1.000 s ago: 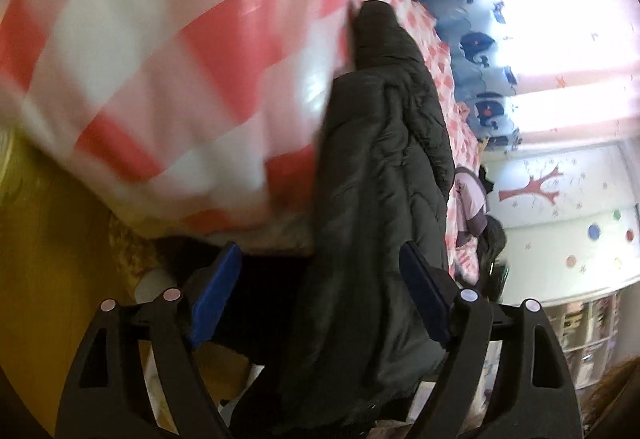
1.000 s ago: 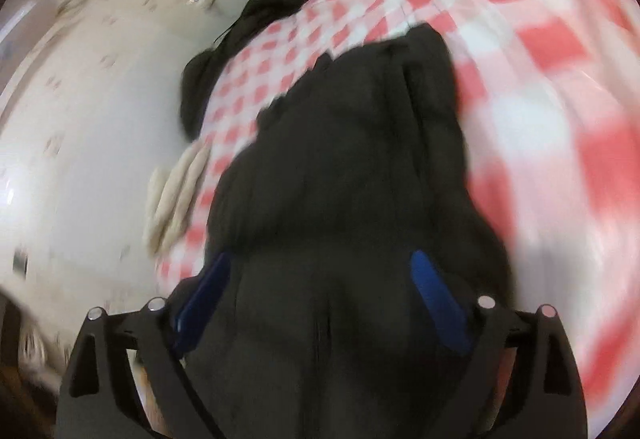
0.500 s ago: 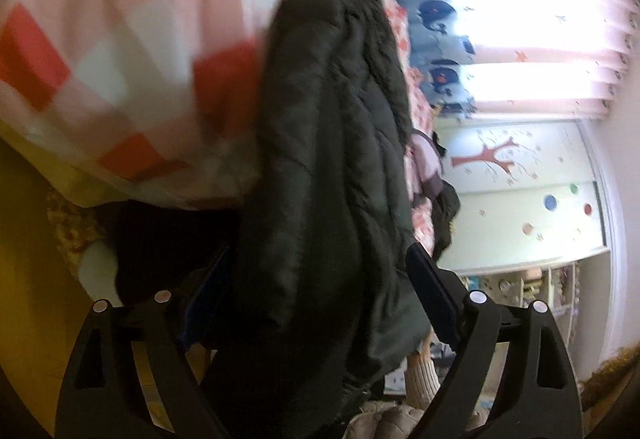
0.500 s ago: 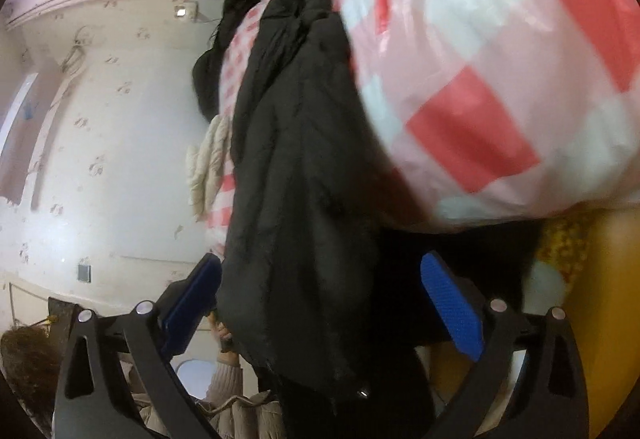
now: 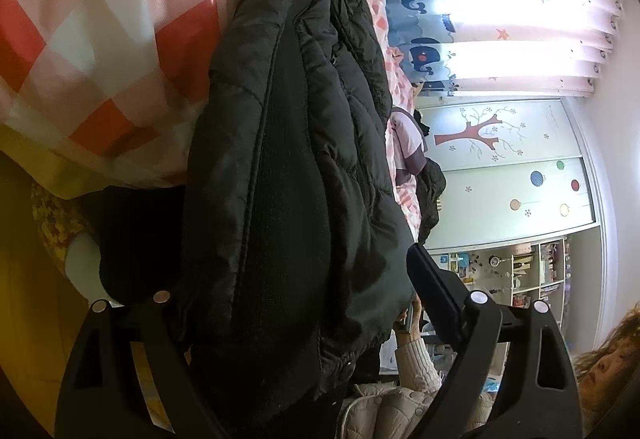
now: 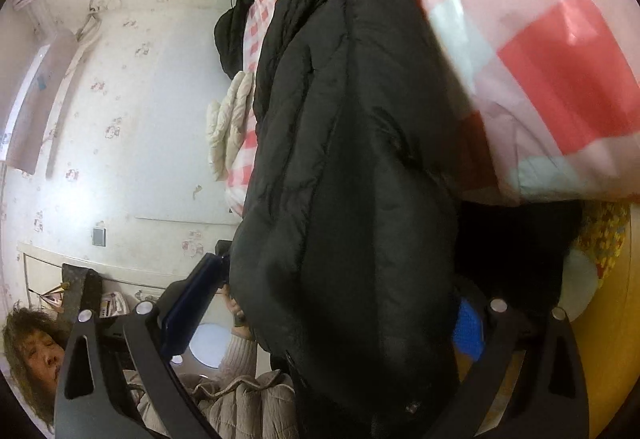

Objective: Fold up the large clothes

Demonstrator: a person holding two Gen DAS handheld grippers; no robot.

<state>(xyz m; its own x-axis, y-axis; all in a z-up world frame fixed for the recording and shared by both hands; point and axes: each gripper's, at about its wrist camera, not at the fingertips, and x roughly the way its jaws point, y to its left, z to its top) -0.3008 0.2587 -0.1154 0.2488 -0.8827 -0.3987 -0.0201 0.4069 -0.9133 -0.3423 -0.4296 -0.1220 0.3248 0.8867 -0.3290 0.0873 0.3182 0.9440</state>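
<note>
A black quilted jacket lies along the edge of a bed with a red-and-white checked cover, its lower end hanging over the bed's edge. My left gripper is wide open with the jacket's hem between its fingers; the left finger is hidden behind the fabric. In the right wrist view the same jacket fills the middle. My right gripper is wide open around the hanging hem, the checked cover to its right.
A person in a light puffer coat stands close below both grippers. Other dark clothes and a cream garment lie further along the bed. Curtains, a wardrobe and shelves stand beyond.
Both grippers have dropped from above the bed to its edge and tilted over. The jacket's hem now hangs between each pair of open fingers. The jaws stay open.
</note>
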